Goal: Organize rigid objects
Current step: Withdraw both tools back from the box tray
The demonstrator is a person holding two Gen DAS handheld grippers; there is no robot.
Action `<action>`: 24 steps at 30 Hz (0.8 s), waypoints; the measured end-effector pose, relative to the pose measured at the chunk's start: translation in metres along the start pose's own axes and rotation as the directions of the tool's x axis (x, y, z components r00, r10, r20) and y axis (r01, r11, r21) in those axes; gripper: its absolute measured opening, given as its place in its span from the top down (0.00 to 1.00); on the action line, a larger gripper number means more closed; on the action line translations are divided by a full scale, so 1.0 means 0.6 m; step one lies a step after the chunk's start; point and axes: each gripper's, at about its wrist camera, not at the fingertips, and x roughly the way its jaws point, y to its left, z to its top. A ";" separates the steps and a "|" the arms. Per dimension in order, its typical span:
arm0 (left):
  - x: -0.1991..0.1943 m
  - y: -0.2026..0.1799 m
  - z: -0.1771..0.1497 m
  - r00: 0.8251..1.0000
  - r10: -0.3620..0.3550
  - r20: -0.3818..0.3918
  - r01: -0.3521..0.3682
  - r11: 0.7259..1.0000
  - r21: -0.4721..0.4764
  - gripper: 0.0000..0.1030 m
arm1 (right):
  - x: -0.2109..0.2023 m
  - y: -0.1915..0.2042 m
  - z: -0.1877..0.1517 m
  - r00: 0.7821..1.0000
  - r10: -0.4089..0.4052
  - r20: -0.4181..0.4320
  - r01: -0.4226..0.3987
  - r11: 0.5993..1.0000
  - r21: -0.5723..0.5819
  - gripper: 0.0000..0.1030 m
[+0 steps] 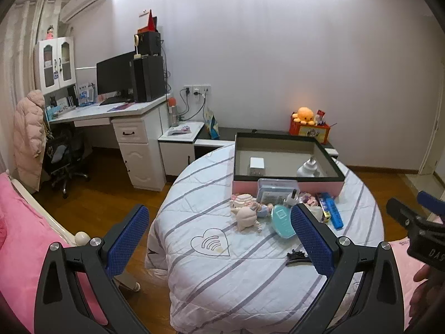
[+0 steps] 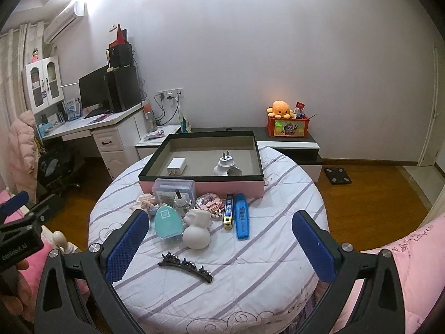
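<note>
A pink box with a black rim [image 2: 258,153] [image 1: 332,164] stands at the back of a round cloth-covered table [image 2: 264,264]. Inside lie a white charger [image 2: 176,166] and a white plug adapter [image 2: 225,164]. In front of the box lie a clear case [image 2: 173,190], a teal oval case [image 2: 168,222], a white pig figurine [image 2: 197,229], a pink block toy [image 2: 210,204], a yellow-blue bar [image 2: 228,211], a blue bar [image 2: 241,220] and a black hair clip [image 2: 186,267]. My left gripper [image 1: 219,236] and right gripper [image 2: 219,236] are both open and empty, above the table's near side.
A white desk [image 1: 111,111] with a monitor and an office chair [image 1: 66,156] stands at the left. A low cabinet behind the table carries an orange box with a plush octopus [image 2: 281,110]. Pink bedding [image 1: 16,222] lies at the near left, and more [image 2: 411,264] at the right.
</note>
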 end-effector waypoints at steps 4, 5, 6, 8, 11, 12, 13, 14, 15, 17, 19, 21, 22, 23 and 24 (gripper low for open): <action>-0.011 -0.001 -0.001 1.000 -0.004 0.006 0.004 1.000 -0.003 0.00 | -0.011 0.002 -0.005 1.000 -0.004 0.007 0.004 1.000 -0.005 0.00; -0.013 -0.002 -0.001 1.000 -0.005 0.006 0.005 1.000 -0.003 0.00 | -0.014 0.002 -0.006 1.000 -0.003 0.008 0.003 1.000 -0.005 0.00; -0.015 -0.002 -0.002 1.000 -0.006 0.006 0.006 1.000 -0.004 0.00 | -0.016 0.002 -0.006 1.000 -0.004 0.009 0.004 1.000 -0.005 0.00; -0.017 -0.001 -0.003 1.000 -0.007 0.005 0.007 1.000 -0.005 0.00 | -0.019 0.002 -0.007 1.000 -0.006 0.011 0.006 1.000 -0.005 0.00; -0.014 -0.001 -0.004 1.000 -0.004 -0.003 0.004 1.000 -0.008 0.00 | -0.019 0.002 -0.007 1.000 -0.007 0.008 0.007 1.000 -0.007 0.00; -0.012 0.000 -0.005 1.000 -0.004 -0.006 0.003 1.000 -0.010 0.00 | -0.018 0.002 -0.007 1.000 -0.008 0.008 0.008 1.000 -0.006 0.00; -0.010 0.002 -0.005 1.000 -0.003 -0.010 0.003 1.000 -0.012 0.00 | -0.018 0.002 -0.008 1.000 -0.007 0.007 0.007 1.000 -0.006 0.00; -0.008 0.003 -0.006 1.000 -0.003 -0.012 0.003 1.000 -0.013 0.00 | -0.016 0.002 -0.008 1.000 -0.008 0.005 0.008 1.000 -0.007 0.00; -0.004 0.003 -0.007 1.000 -0.003 -0.017 0.003 1.000 -0.013 0.00 | -0.013 0.002 -0.007 1.000 -0.009 0.004 0.009 1.000 -0.007 0.00; 0.005 0.003 -0.009 1.000 -0.004 -0.025 0.004 1.000 -0.012 0.00 | -0.008 0.001 -0.007 1.000 -0.010 0.000 0.010 1.000 -0.008 0.00; 0.018 0.002 -0.013 0.999 -0.006 -0.037 0.006 1.000 -0.009 0.00 | -0.002 -0.001 -0.008 1.000 -0.013 -0.007 0.013 1.000 -0.008 0.00; 0.034 0.000 -0.018 0.998 -0.009 -0.057 0.009 1.000 -0.005 0.00 | 0.011 -0.006 -0.011 1.000 -0.018 -0.024 0.018 1.000 -0.008 0.00; 0.044 -0.001 -0.022 0.998 -0.012 -0.068 0.011 1.000 -0.003 0.00 | 0.016 -0.008 -0.012 0.999 -0.020 -0.030 0.020 1.000 -0.007 0.00; 0.054 -0.002 -0.025 0.997 -0.014 -0.080 0.014 1.000 -0.002 0.00 | 0.022 -0.011 -0.014 0.999 -0.023 -0.038 0.022 1.000 -0.005 0.00; 0.067 -0.004 -0.028 0.995 -0.017 -0.094 0.017 1.000 -0.001 0.00 | 0.031 -0.016 -0.016 0.998 -0.027 -0.049 0.027 1.000 -0.002 0.00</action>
